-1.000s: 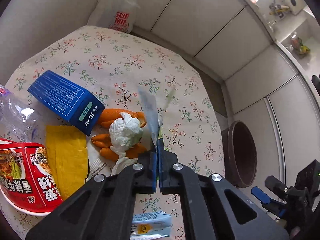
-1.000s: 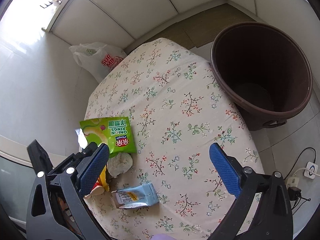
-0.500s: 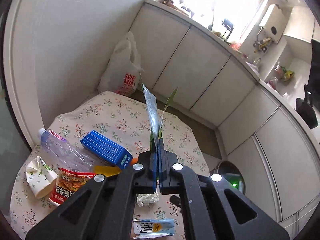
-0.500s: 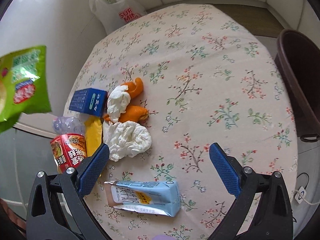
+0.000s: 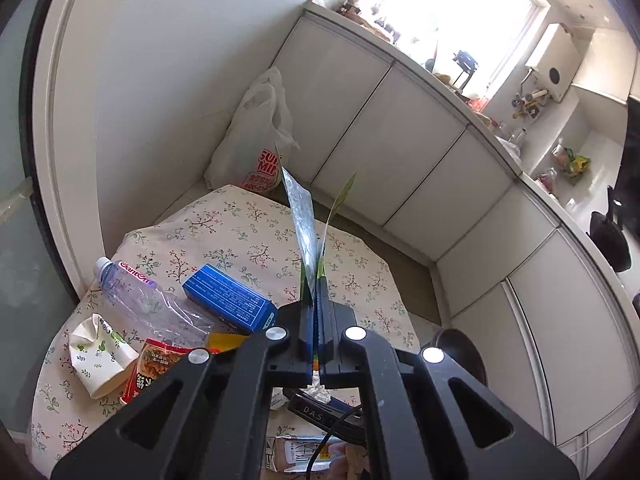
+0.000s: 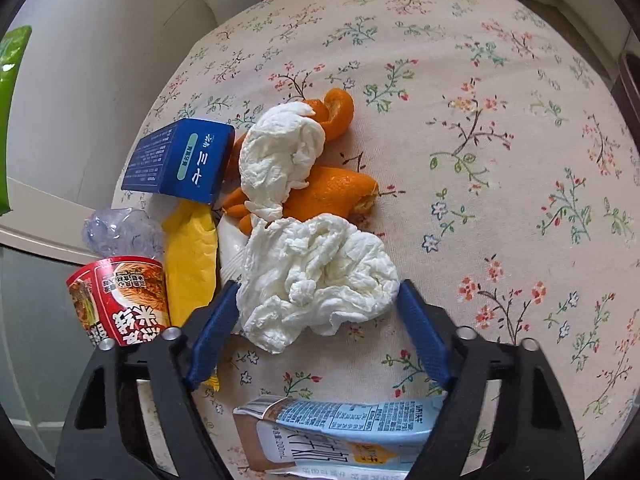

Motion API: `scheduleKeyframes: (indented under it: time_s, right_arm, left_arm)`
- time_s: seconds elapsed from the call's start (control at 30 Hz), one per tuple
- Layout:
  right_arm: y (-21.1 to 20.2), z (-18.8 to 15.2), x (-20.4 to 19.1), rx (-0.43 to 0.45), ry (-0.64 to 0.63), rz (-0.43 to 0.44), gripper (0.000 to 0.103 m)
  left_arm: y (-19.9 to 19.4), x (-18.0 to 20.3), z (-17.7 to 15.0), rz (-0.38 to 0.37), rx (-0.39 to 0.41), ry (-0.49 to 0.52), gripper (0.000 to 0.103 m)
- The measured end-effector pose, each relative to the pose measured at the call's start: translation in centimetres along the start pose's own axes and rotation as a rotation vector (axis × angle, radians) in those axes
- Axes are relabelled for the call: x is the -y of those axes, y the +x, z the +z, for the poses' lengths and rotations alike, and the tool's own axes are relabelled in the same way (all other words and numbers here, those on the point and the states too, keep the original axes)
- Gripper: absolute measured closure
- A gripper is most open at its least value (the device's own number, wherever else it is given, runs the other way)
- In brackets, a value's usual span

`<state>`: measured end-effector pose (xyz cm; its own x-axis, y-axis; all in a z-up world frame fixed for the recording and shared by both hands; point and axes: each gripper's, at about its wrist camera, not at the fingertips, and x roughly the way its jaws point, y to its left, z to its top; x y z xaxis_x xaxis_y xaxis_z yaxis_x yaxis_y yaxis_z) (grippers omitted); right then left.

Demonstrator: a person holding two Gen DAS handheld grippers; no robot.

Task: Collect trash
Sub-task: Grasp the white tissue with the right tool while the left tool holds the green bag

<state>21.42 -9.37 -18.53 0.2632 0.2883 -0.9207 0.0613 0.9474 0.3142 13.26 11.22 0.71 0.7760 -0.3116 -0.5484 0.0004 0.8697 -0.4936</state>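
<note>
Meanwhile, a snack bag point(image 5: 308, 220) is pinched aloft by the left gripper point(image 5: 317, 316), while the crumpled tissue point(image 6: 316, 276) is straddled by the right gripper point(image 6: 316, 300)'s spread fingers, so closing is judged next.

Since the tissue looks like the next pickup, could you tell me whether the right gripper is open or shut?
Open: the right gripper has its blue fingers spread on either side of the crumpled tissue.

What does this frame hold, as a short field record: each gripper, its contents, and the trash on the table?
left gripper: shut on snack bag, held above the table
right gripper: open, fingers either side of the big tissue wad
table: floral cloth
trash on table: orange peel, small tissue, blue box, yellow packet, noodle cup, bottle, paper cup, milk carton
bin: beside the table
</note>
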Motion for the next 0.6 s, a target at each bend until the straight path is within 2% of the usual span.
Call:
scheduleKeyframes:
  time_s: [0.03, 0.07, 0.17, 0.2, 0.4, 0.6]
  right_arm:
    - [0.1, 0.0, -0.3, 0.0, -0.017, -0.02, 0.048]
    - [0.1, 0.0, -0.3, 0.006, -0.018, -0.022, 0.059]
    - [-0.1, 0.2, 0.1, 0.018, -0.003, 0.01, 0.067]
    - [-0.3, 0.2, 0.1, 0.028, -0.007, 0.004, 0.074]
    - [-1.7, -0.5, 0.4, 0.06, -0.038, -0.021, 0.075]
    - [-6.1, -1.3, 1.2, 0.129, -0.079, 0.0, 0.075]
  left_arm:
    - [0.0, -0.1, 0.0, 0.001, -0.001, 0.001, 0.102]
    - [0.0, -0.2, 0.0, 0.002, -0.002, 0.001, 0.102]
    - [0.1, -0.3, 0.0, 0.003, -0.005, -0.003, 0.102]
    - [0.2, -0.3, 0.0, 0.003, -0.006, -0.004, 0.102]
    - [0.2, -0.1, -0.1, 0.004, -0.005, -0.002, 0.102]
    - [0.4, 0.5, -0.5, 0.003, -0.005, -0.001, 0.102]
